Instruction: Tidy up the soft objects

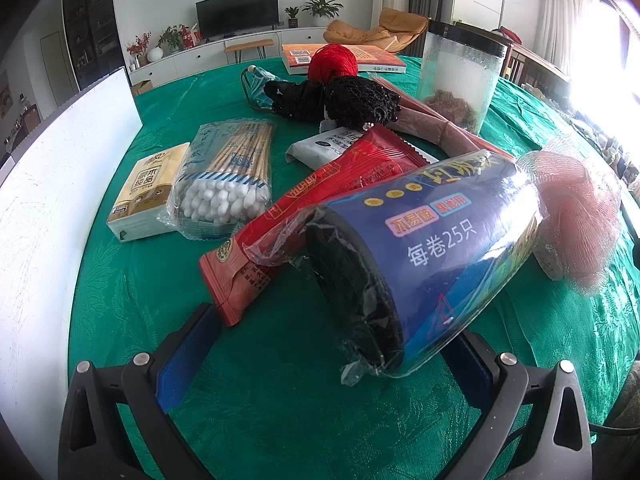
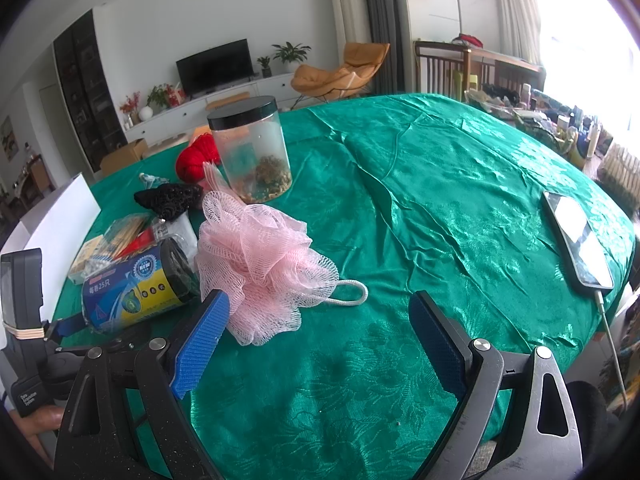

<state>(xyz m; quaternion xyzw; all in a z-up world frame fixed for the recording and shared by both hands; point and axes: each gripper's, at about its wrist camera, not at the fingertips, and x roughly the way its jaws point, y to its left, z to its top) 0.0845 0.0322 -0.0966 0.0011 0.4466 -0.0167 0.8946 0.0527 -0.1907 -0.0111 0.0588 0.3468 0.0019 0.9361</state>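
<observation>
The green tablecloth (image 2: 440,184) covers the whole table and lies wrinkled, so anything you drag across it may bunch the cloth and shift its neighbours. A white box (image 1: 60,184) stands open at the left edge, well apart from the pile; I judge that is where the soft things go, though nothing marks it so.

The roll of bin bags (image 1: 424,256) lies tilted, leaning on the red packet (image 1: 320,200). Your left gripper (image 1: 324,364) sits low in front of it with its jaws spread wide; the roll's near end overlaps the right pad, but I cannot tell whether they touch. Close here and you may catch only the loose plastic wrap, and the roll could slip out or roll toward the table edge.

The clear jar (image 2: 252,152) stands upright behind the pile. It is hard and tall, so a careless sweep could tip it.

The pink bath pouf (image 2: 260,264) rests on the cloth just beside the roll. Your right gripper (image 2: 320,336) hovers before it, jaws wide apart, left pad at the pouf's near edge. Mesh that springy compresses and pops free under a shallow pinch, and its white cord loop (image 2: 352,290) could snag.

The phone (image 2: 576,240) lies near the right edge, charging; keep clear of its cable (image 2: 610,340).

The cotton swabs (image 1: 228,176) and tissue pack (image 1: 148,192) sit side by side, touching.
</observation>
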